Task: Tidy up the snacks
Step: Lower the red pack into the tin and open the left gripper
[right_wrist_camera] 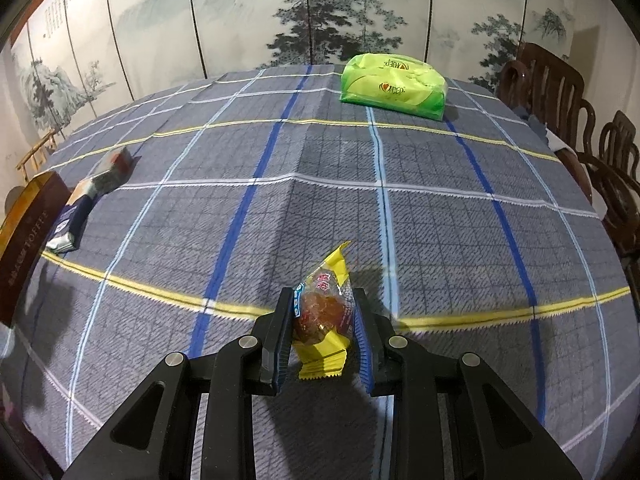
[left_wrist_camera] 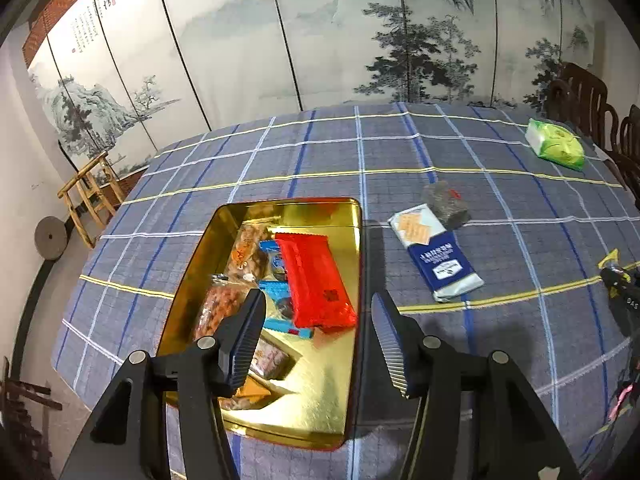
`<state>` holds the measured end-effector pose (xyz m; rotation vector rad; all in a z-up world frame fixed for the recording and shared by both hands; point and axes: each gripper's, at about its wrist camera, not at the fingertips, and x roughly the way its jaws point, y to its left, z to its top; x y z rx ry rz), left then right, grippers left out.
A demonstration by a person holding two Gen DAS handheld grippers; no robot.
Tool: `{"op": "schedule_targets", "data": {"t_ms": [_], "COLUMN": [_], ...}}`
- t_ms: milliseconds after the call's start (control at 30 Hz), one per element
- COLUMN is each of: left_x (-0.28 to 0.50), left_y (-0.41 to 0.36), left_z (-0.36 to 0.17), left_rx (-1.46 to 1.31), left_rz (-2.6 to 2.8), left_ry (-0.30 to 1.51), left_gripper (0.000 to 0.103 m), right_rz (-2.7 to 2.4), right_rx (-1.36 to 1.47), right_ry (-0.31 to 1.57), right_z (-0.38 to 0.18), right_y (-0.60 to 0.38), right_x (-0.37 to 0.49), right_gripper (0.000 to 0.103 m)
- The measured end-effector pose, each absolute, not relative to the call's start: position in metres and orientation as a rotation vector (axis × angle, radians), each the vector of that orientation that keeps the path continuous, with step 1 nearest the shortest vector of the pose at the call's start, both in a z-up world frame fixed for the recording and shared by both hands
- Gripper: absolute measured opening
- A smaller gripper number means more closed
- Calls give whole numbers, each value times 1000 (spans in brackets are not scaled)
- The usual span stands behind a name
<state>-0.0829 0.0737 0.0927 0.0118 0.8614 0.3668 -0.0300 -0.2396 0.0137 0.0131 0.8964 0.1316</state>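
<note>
My right gripper (right_wrist_camera: 322, 326) is closed on a small yellow-wrapped snack (right_wrist_camera: 323, 316), lifted above the checked tablecloth (right_wrist_camera: 440, 220) so that I can carry it to the gold tin (left_wrist_camera: 352, 240). My left gripper (left_wrist_camera: 318, 332) hangs over that tin with jaws apart and nothing between them, I think because the red packet (left_wrist_camera: 314, 280) already lies inside with other snacks. The blue packet (left_wrist_camera: 438, 258) lies beside the tin and the green pack (left_wrist_camera: 554, 144) is far away, both not yet sorted.
</note>
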Motion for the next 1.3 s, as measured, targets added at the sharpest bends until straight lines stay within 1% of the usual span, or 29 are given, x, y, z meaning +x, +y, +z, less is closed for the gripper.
{"op": "schedule_targets", "data": {"t_ms": [233,333,400,567,633,667,900,1300], "left_x": [-93,-98,-102,-111,-114,-116,-130,-146], "left_y": [68,67,66,67,67,68,78,89], "left_z": [94,93,93,90,89,88,83,77], "left_rx": [23,26,33,21,15,12,-37,-71], "left_rz": [371,377,387,384,382,381,378,388], "left_ry": [851,850,844,845,844,843,854,868], "left_gripper": [56,62,63,63,68,68,68,68], "right_rz": [153,169,178,214,228,236,268,257], "right_rx": [42,61,64,69,67,65,41,53], "right_ry": [895,896,897,891,887,883,870,862], "right_z": [14,15,15,20,23,25,34,38], "right_y": [-229,-223,-218,-202,-195,-191,-169,-171], "right_x": [-47,-55,-59,-72,-76,-78,-85,-95], "right_gripper": [29,29,29,29,29,29,29,28]}}
